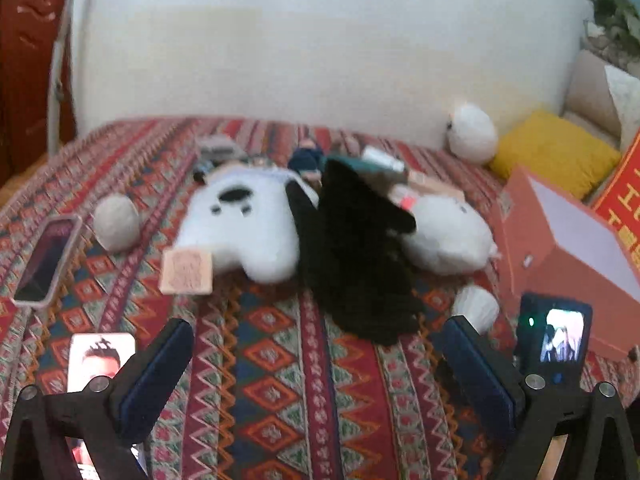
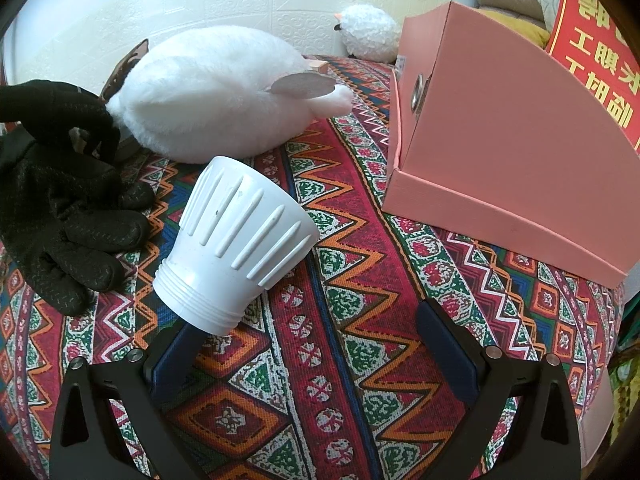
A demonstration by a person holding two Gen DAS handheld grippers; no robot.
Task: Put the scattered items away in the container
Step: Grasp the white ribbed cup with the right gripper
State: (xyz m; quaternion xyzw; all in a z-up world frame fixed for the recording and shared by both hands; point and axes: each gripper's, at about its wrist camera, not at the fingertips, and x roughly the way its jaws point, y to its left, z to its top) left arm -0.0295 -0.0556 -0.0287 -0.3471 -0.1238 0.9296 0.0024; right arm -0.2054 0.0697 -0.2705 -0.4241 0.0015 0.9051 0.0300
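The container is a pink cardboard box [image 2: 512, 152] standing on the patterned bedspread, at the right in both views [image 1: 560, 240]. A white ribbed plastic cup [image 2: 236, 248] lies on its side, its threaded narrow end covering the tip of my right gripper's left finger. My right gripper [image 2: 312, 344] is open, low over the spread. Black gloves [image 2: 68, 216] lie to the cup's left, with a white plush toy [image 2: 208, 96] behind. My left gripper [image 1: 320, 340] is open and holds nothing, short of the black gloves [image 1: 360, 256] and a white plush [image 1: 244, 216].
A phone [image 1: 44, 260], a grey ball [image 1: 116, 222], a tan card [image 1: 186, 272] and a photo card [image 1: 100, 356] lie at the left. A small device with a lit screen [image 1: 556, 336] stands beside the box. A fluffy white toy [image 1: 472, 132] and yellow cushion [image 1: 556, 152] sit behind. Wall at back.
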